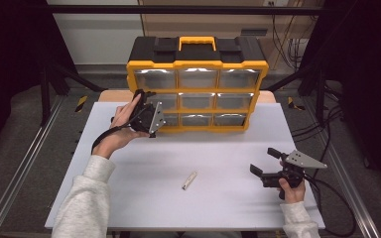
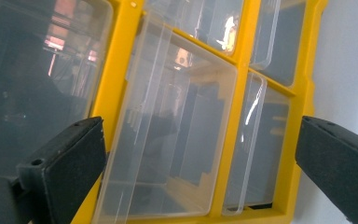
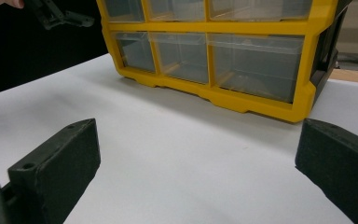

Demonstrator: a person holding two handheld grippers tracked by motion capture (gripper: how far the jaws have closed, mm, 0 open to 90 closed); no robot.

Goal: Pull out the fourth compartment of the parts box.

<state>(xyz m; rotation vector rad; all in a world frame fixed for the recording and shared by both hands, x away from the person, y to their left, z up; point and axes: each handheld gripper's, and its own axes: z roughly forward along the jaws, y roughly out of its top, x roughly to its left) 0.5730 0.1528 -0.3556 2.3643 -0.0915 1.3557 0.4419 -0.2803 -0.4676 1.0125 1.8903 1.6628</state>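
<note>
My left gripper has its fingers spread wide around a clear drawer in the yellow organizer. Thin slick plastic, light; I'd pinch its front lip gently.

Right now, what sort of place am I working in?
Probably a lab recording station: a white table boxed in by a dark metal frame, loose cables behind, and a yellow drawer organiser set out.

A yellow-and-black drawer cabinet stands at the far edge of the white bench. The left gripper is held against its lower left drawers. The right gripper, fingers apart, hovers near the bench's right edge. A small pale stick lies between them, well apart from both.
</note>
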